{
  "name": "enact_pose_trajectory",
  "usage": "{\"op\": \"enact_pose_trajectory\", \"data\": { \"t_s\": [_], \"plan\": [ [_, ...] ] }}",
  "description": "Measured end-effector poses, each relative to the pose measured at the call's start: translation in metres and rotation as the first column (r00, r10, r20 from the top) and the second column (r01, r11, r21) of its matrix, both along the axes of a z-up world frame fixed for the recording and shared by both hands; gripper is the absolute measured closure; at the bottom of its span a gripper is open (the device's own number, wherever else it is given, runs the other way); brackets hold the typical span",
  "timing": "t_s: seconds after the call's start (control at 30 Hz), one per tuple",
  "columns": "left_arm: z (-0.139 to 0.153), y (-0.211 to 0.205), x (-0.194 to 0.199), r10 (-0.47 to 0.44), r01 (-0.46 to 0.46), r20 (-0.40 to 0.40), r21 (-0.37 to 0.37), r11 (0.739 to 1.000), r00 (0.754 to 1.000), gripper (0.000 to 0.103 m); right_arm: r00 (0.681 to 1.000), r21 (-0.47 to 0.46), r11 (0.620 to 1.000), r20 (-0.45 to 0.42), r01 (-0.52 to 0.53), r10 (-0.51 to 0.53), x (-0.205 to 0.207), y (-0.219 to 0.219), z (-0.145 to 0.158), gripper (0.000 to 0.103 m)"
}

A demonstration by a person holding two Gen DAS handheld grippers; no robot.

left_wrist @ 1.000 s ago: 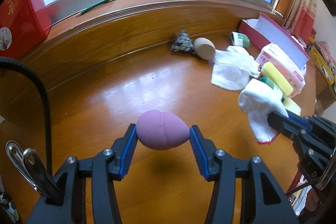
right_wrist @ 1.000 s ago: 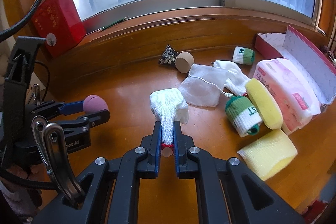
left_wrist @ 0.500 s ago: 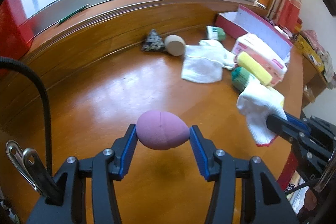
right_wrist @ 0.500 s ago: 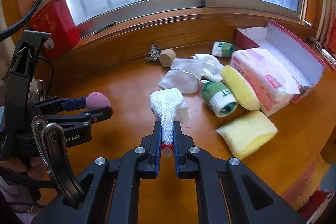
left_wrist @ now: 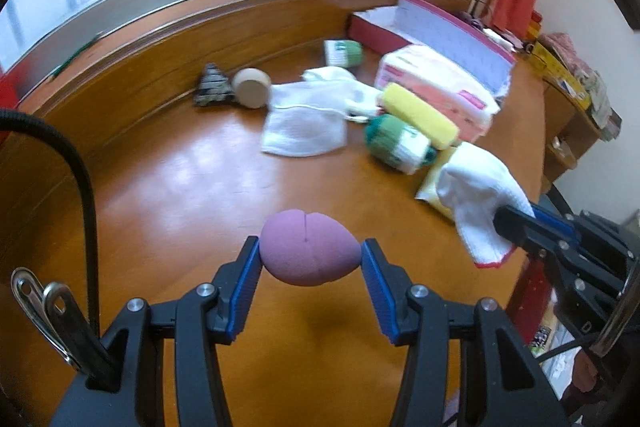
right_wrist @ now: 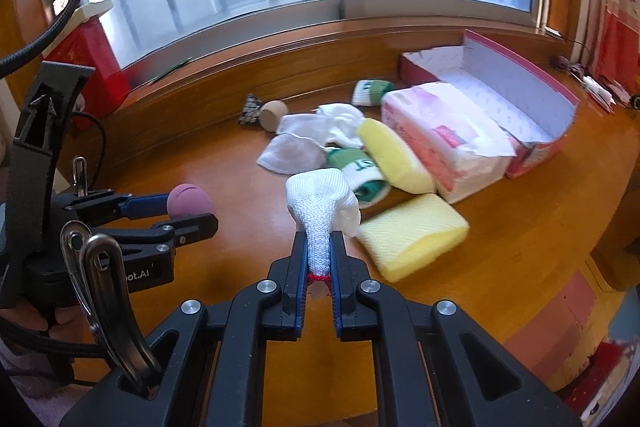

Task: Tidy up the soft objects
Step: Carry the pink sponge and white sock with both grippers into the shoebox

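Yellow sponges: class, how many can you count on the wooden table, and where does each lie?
2. One yellow sponge leans against the pink tissue pack; the other yellow sponge lies flat nearer the camera, beside the green-and-white roll. More could be hidden.

The round purple foam sponge (left_wrist: 308,253) looks soft and matt. The white knitted cloth glove (right_wrist: 322,205) looks rough. The brown wooden table (left_wrist: 192,187) is smooth and shiny. The yellow sponge block (right_wrist: 414,235) looks bumpy.

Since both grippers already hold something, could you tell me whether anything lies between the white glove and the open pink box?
Yes. The white glove in the right gripper hangs above the table with clutter ahead: the green-and-white roll, two yellow sponges and the pink tissue pack, which sits against the pink box.
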State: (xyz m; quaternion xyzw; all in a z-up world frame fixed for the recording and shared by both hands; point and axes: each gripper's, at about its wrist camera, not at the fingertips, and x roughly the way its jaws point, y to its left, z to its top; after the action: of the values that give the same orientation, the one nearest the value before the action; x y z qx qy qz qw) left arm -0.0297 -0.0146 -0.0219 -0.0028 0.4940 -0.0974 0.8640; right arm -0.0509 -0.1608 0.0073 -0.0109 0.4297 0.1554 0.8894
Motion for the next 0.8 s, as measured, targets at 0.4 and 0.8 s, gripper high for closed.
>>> {"op": "enact_pose_trajectory", "data": {
  "t_s": [0.4,0.8],
  "plan": [
    [0.005,-0.067,0.006,-0.118,0.118,-0.004,-0.017,0.993,0.993,0.05,0.997,0.005,0.997,0.017,0.075,-0.075,0.001,-0.053,0.01,0.092],
    [0.013,-0.122,0.019,-0.204,0.204,-0.011,-0.032,0.978,0.979,0.05,0.987,0.004,0.988,0.034,0.154,-0.154,0.016,-0.107,0.017,0.092]
  ]
}}
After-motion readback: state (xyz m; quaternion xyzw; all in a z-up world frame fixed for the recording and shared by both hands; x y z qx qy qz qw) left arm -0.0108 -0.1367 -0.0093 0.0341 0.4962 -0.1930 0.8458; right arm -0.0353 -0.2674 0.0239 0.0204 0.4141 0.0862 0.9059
